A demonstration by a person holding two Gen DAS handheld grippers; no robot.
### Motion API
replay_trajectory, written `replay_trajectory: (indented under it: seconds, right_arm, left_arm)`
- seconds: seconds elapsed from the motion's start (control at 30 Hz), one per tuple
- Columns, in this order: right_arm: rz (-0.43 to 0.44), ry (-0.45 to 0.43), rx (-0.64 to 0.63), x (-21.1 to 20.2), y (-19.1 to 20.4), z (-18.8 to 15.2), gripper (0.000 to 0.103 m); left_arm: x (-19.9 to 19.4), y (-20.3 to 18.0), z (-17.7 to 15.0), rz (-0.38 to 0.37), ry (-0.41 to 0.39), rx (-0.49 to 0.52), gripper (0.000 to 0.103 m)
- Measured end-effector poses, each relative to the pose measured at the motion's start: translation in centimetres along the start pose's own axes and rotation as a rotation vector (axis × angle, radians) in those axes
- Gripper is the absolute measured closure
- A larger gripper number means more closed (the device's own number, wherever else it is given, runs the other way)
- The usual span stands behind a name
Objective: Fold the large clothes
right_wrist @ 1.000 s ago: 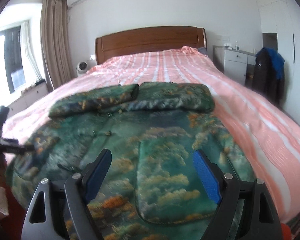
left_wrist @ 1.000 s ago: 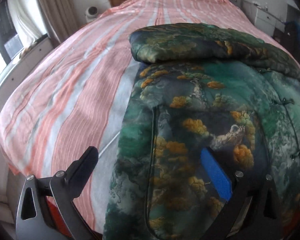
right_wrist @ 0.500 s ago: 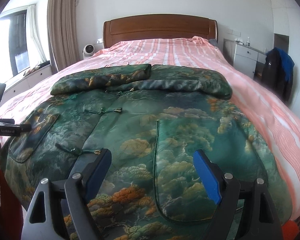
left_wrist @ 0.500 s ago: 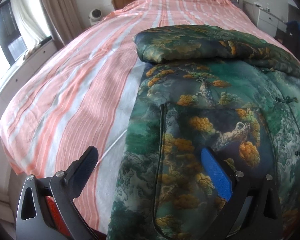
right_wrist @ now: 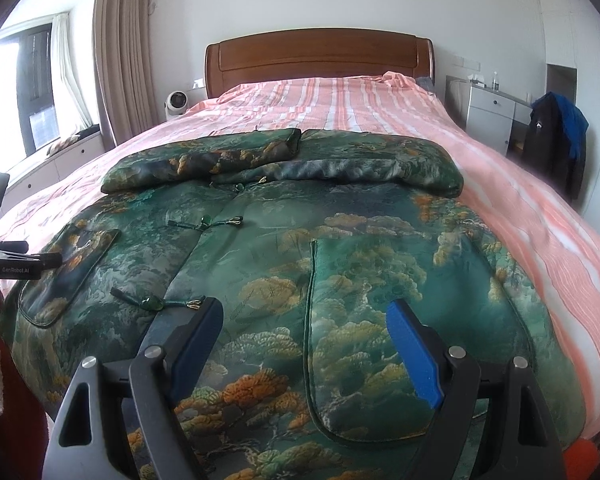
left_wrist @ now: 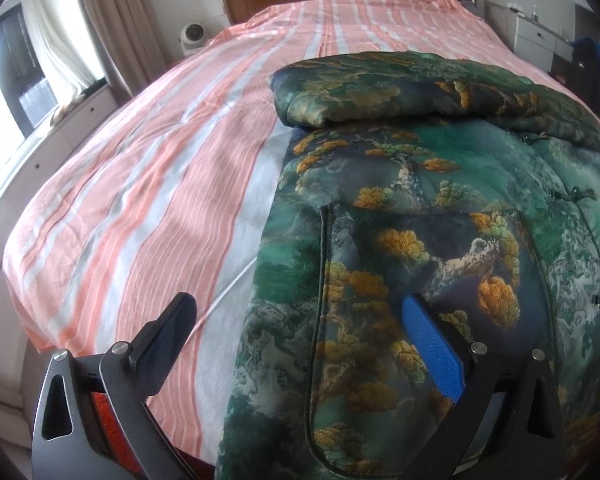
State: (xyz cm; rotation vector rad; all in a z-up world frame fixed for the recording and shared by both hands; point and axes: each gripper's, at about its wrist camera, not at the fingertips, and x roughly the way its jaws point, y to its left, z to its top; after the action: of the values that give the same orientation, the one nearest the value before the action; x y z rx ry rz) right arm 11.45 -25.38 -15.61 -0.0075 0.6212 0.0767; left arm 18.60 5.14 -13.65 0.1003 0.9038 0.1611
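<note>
Right now a large green jacket with a printed pattern of trees and orange foliage lies spread front-up across the near end of a bed covered in a pink-and-white striped sheet. Its two sleeves are folded in across the upper part, lying side by side and meeting near the middle, just below the collar end that faces the wooden headboard. Knotted button loops run down the front closure, and a patch pocket sits on each side of it. The left gripper hovers over the jacket's left edge near the hem, its fingers spread wide with nothing between them; one fingertip is above the bare sheet and the other above the pocket on that side. The right gripper hovers over the lower front of the jacket, fingers likewise spread apart and holding nothing, straddling the edge seam of the right-hand pocket. From the right wrist view the body of the left tool shows at the far left, beside the jacket's edge. Beyond the bed stand a small white fan by the curtain, a white dresser, and a dark coat hanging at the right.
</note>
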Motion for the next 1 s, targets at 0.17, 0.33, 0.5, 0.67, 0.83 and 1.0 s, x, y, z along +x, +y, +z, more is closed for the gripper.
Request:
replay_trajectory:
  seconds: [0.17, 0.33, 0.5, 0.67, 0.83, 1.0]
  right_arm:
    - [0.001, 0.006, -0.007, 0.2, 0.2, -0.1, 0.02]
    - [-0.006, 0.012, -0.012, 0.3, 0.3, -0.2, 0.02]
    - [-0.009, 0.001, -0.039, 0.0, 1.0, -0.2, 0.02]
    - [0.01, -0.016, -0.071, -0.3, 1.5, -0.2, 0.02]
    - [0.029, -0.022, -0.08, -0.3, 1.6, -0.1, 0.02]
    - [0.037, -0.025, -0.072, -0.3, 1.5, 0.0, 0.02]
  left_arm:
    - [0.0, 0.0, 0.0, -0.001, 0.0, -0.001, 0.001]
    - [-0.6, 0.7, 0.1, -0.02, -0.012, -0.018, 0.001]
    - [-2.0, 3.1, -0.2, -0.052, -0.054, -0.075, 0.001]
    - [-2.3, 4.8, -0.8, -0.063, -0.056, -0.124, 0.001]
    - [-1.5, 5.0, -1.4, -0.067, -0.02, -0.139, 0.001]
    - [-1.5, 4.8, -1.4, -0.073, -0.032, -0.139, 0.001]
